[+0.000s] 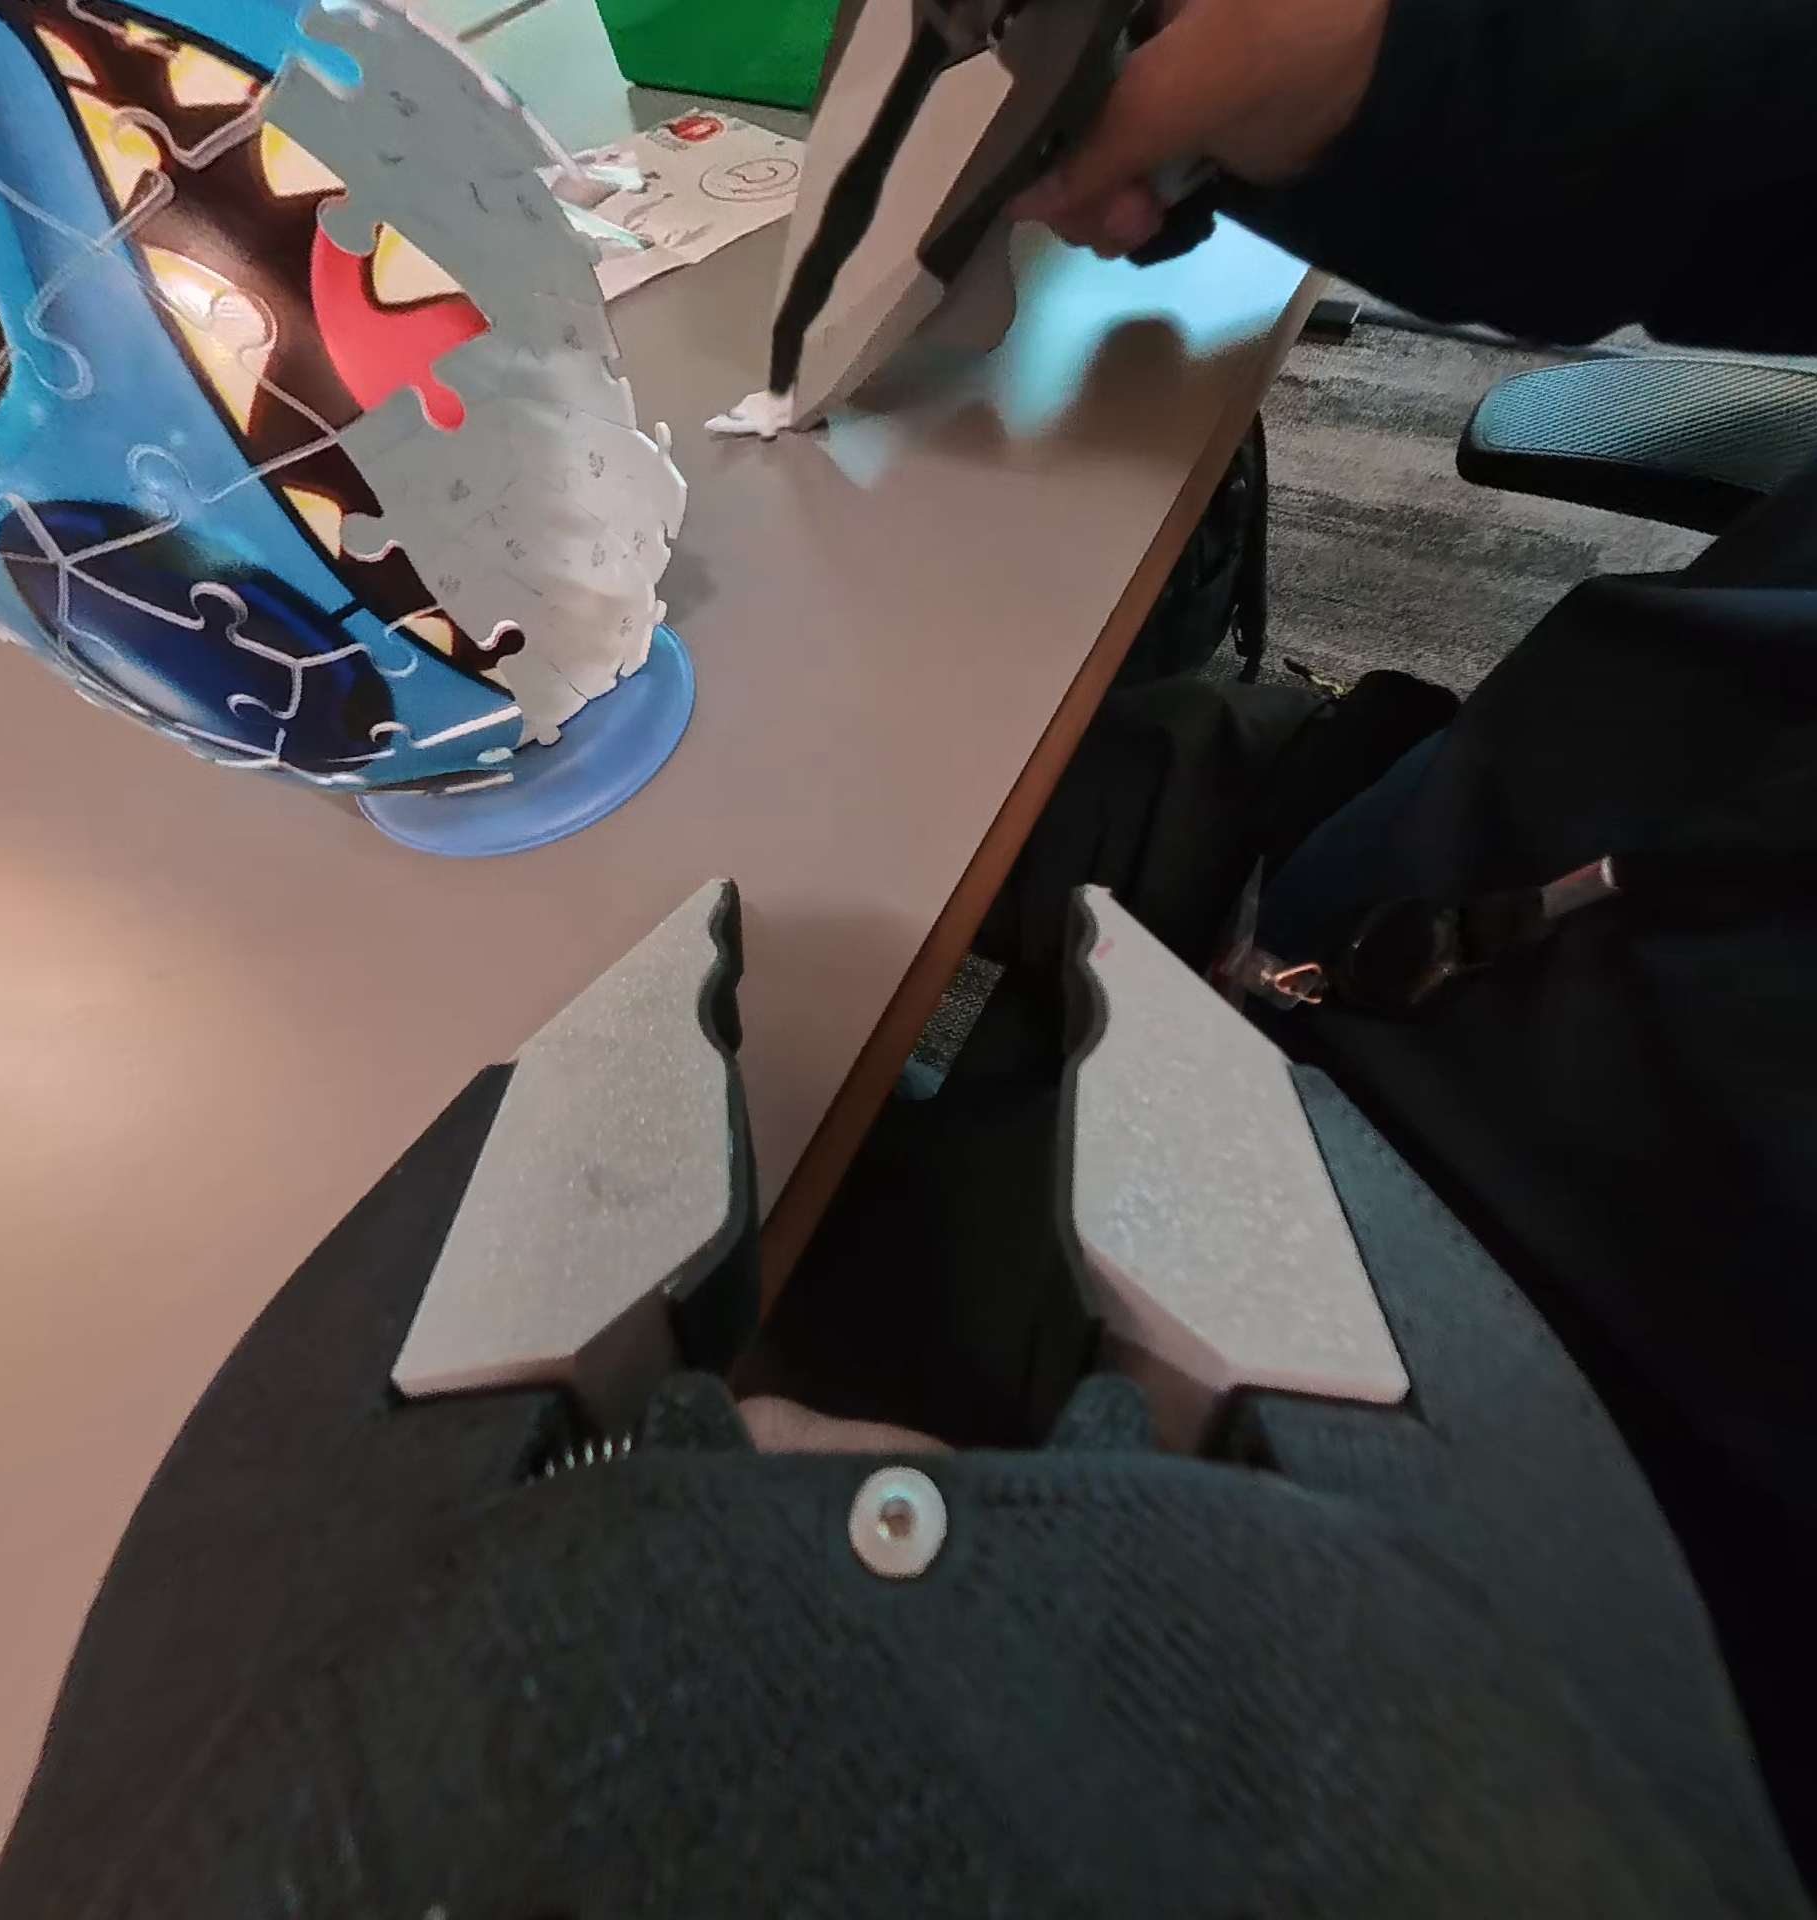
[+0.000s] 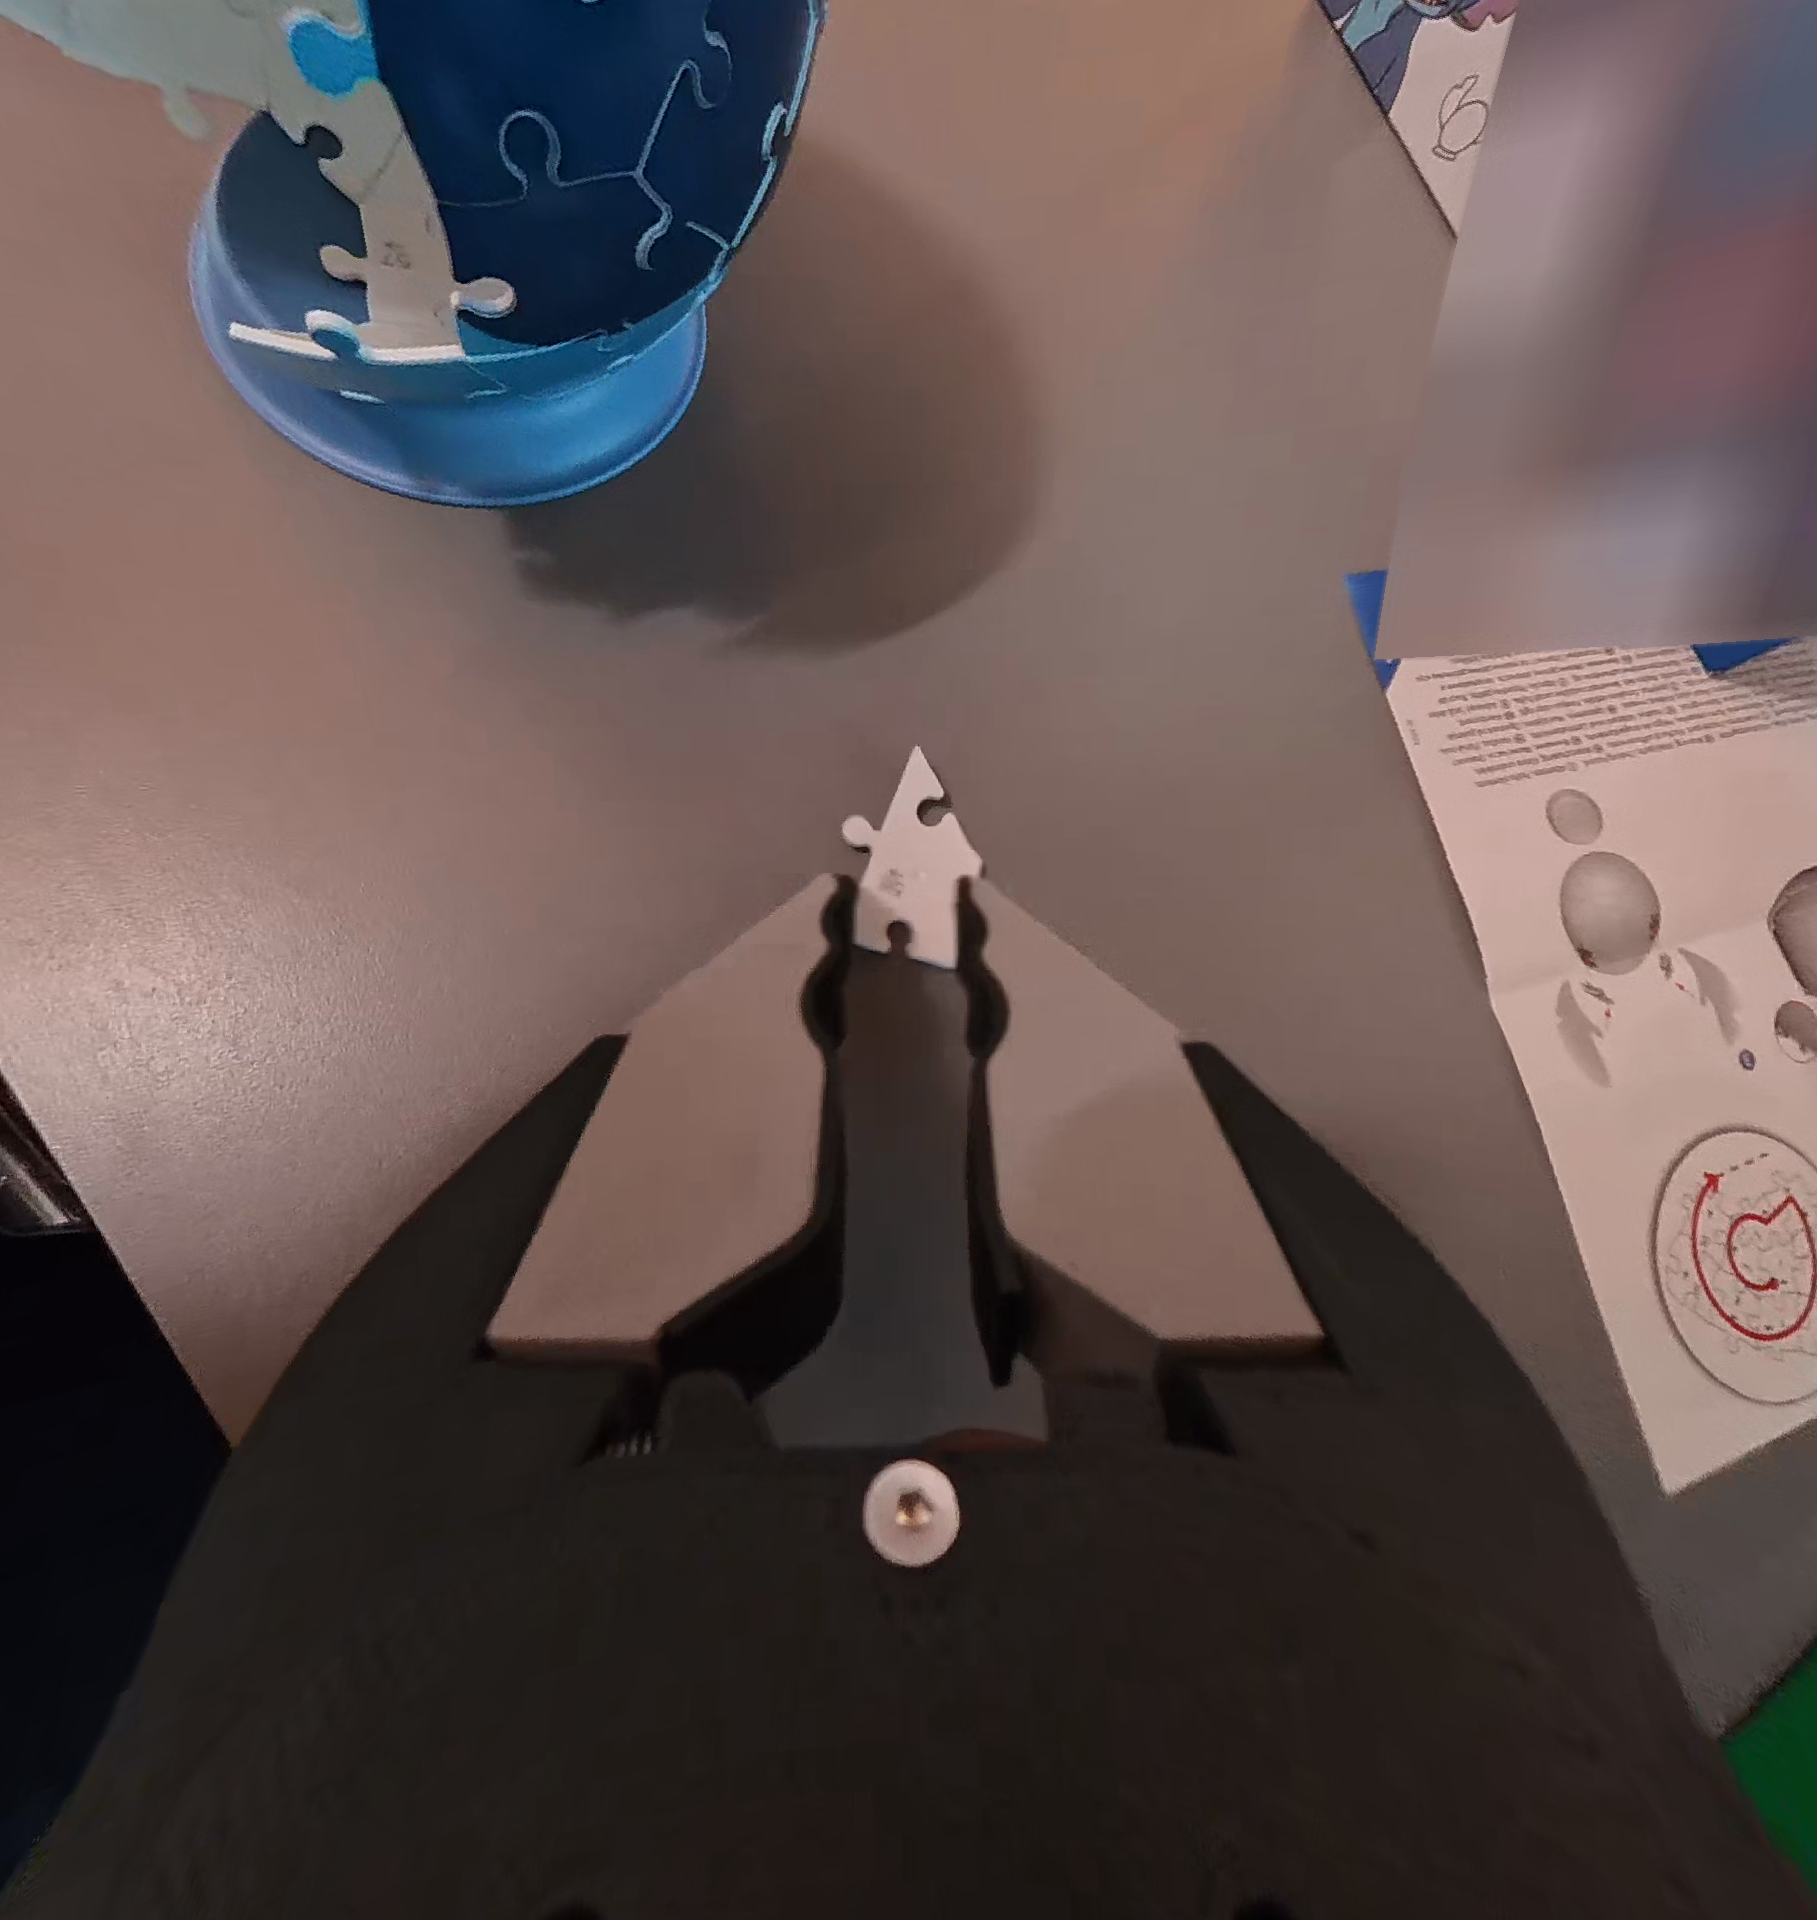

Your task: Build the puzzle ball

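Note:
The half-built puzzle ball (image 1: 208, 416) is blue with a toothy mouth picture and a white inner side. It stands on a blue round stand (image 1: 571, 769) at the upper left. It also shows in the right wrist view (image 2: 592, 156) on its stand (image 2: 447, 416). My left gripper (image 1: 904, 914) is open and empty over the table's edge, to the right of the ball. My right gripper (image 2: 904, 894) is shut on a white triangular puzzle piece (image 2: 909, 842), low at the table top. The left wrist view shows this gripper (image 1: 790, 405) with the piece (image 1: 743, 421) touching the table.
An instruction sheet (image 2: 1662, 1039) lies on the grey table (image 2: 260, 831) to the right, and shows behind the ball (image 1: 706, 177) too. The table edge (image 1: 1091, 675) runs diagonally. Beyond it are a person's dark clothing (image 1: 1610, 1039) and an office chair (image 1: 1652, 436). A green box (image 1: 727, 52) stands at the back. Left tips to right tips: about 20 cm.

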### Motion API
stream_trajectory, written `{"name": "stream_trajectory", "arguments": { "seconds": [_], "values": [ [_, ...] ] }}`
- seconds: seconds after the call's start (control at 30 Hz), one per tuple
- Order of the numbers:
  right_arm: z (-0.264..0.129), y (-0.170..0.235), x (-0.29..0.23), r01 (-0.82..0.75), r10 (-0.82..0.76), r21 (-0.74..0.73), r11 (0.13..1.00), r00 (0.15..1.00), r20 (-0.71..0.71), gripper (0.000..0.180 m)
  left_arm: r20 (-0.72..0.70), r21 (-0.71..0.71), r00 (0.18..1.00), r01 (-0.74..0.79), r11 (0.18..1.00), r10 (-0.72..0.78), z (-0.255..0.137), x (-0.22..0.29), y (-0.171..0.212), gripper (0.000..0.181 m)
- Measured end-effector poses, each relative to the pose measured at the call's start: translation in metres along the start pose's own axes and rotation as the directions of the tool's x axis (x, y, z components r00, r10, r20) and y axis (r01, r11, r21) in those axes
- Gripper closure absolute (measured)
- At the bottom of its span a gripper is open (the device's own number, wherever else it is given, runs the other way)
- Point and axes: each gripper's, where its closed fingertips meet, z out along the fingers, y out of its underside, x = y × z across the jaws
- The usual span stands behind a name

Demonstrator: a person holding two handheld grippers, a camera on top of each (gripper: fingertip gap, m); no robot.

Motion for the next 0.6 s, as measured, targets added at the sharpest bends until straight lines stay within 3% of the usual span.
{"name": "stream_trajectory", "arguments": {
  "seconds": [0.03, 0.13, 0.23, 0.37, 0.5, 0.6],
  "values": [
    [0.001, 0.000, -0.001, -0.005, 0.005, 0.008, 1.000, 1.000, 0.004, 0.171, -0.003, 0.002, 1.000, 0.000, 1.000, 0.000, 0.001, 0.001, -0.001, 0.120],
    [0.002, -0.001, 0.002, -0.011, 0.011, 0.013, 1.000, 1.000, -0.003, 0.171, -0.008, -0.003, 1.000, -0.006, 1.000, 0.006, 0.002, 0.003, -0.002, 0.120],
    [-0.003, -0.001, 0.006, 0.017, -0.016, 0.015, 1.000, 1.000, -0.027, 0.148, -0.004, -0.008, 1.000, -0.007, 1.000, 0.007, 0.002, 0.004, -0.001, 0.120],
    [-0.004, 0.003, 0.012, 0.000, 0.000, -0.010, 1.000, 1.000, -0.015, 0.144, -0.006, -0.005, 1.000, 0.001, 1.000, -0.001, 0.000, 0.005, -0.002, 0.120],
    [0.000, 0.003, 0.004, -0.059, 0.058, 0.008, 0.998, 0.995, 0.080, 0.159, -0.006, -0.006, 1.000, -0.006, 1.000, 0.006, 0.001, 0.006, -0.003, 0.120],
    [0.001, 0.002, 0.007, -0.093, 0.092, 0.012, 0.996, 0.993, 0.080, 0.155, -0.007, -0.010, 1.000, -0.007, 1.000, 0.007, 0.001, 0.007, -0.003, 0.120]
  ]
}}
